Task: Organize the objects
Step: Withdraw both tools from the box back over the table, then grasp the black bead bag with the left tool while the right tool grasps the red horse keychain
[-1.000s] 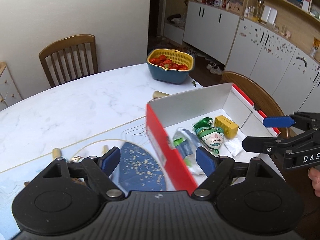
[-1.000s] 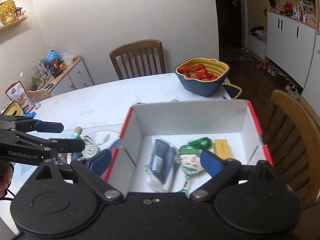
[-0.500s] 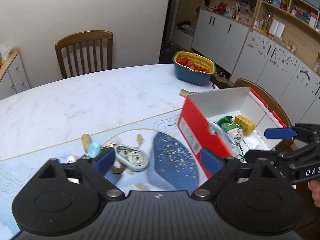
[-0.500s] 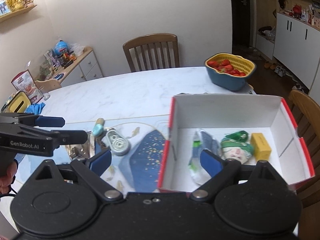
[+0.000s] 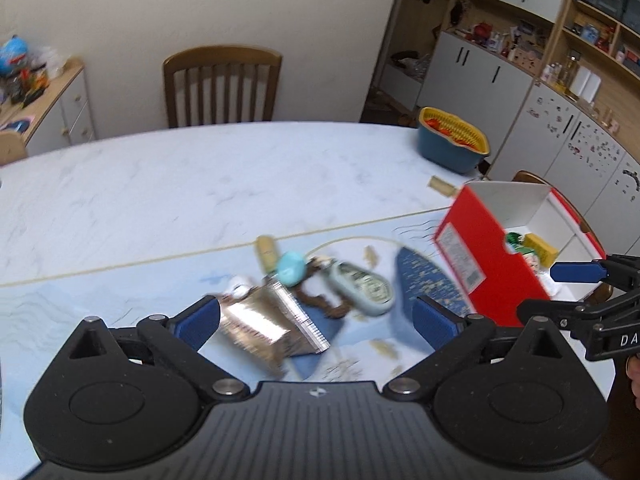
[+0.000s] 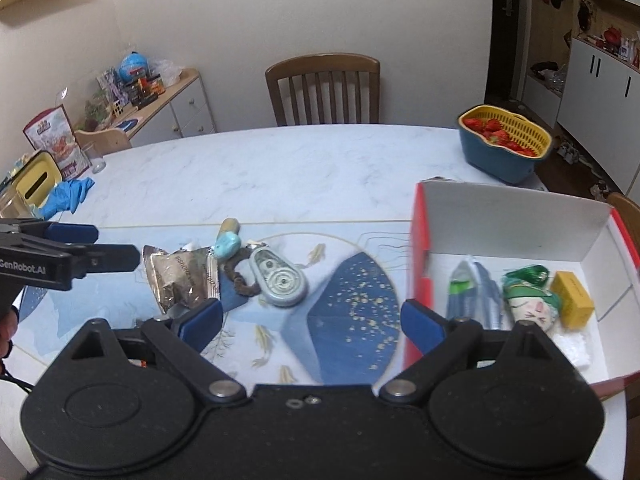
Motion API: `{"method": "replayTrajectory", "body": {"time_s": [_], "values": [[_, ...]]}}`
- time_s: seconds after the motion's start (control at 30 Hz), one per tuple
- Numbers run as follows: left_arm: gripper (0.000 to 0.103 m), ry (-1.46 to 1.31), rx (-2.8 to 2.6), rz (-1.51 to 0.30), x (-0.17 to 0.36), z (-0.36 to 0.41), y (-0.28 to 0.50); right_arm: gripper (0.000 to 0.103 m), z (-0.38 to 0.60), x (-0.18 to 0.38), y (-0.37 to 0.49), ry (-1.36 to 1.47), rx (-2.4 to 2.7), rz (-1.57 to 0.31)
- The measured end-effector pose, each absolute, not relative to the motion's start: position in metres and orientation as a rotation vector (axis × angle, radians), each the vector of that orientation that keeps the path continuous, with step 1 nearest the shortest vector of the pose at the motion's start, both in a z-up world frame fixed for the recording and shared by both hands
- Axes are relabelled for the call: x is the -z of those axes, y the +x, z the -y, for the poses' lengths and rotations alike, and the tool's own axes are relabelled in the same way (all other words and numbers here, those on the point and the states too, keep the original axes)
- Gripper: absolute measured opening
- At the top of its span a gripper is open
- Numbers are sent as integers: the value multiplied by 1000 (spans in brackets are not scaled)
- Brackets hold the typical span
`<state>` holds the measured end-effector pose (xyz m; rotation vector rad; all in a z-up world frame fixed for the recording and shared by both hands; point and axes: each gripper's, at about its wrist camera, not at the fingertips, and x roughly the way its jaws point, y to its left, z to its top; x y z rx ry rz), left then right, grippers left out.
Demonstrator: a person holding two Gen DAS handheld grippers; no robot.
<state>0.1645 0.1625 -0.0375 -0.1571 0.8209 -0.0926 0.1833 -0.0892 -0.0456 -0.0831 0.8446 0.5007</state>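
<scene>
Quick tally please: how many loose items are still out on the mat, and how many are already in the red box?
On the mat: 5 (foil packet, turquoise piece, tan tube, brown ring, grey oval case)
In the red box: 4 (clear pouch, green-capped doll, yellow block, white packet)
Total: 9

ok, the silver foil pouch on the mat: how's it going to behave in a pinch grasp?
The foil pouch looks crinkled and partly flattened, so it will probably flex and sag rather than stay stiff. Its shiny film may be slippery; gripping the crimped edge seems safer. It looks light, so a push would likely slide it across the mat into the brown ring beside it.
</scene>
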Motion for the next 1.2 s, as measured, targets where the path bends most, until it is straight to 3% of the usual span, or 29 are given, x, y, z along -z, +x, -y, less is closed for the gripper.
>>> {"method": "replayTrajectory", "body": {"time_s": [0.37,0.7,1.07,1.17,1.2], "values": [[103,-159,43,-918,92,-196,160,95,43,78,188,-137,-534,-892],[103,-178,52,-994,136,-200,158,93,-18,110,128,-303,-751,-943],[102,-196,35,-997,153,-197,155,80,-62,141,97,-360,-824,-950],[95,-191,41,-985,152,-195,154,73,-69,145,95,-372,-823,-944],[88,-181,45,-981,151,-193,154,70,-70,146,94,-378,-820,-940]]}}
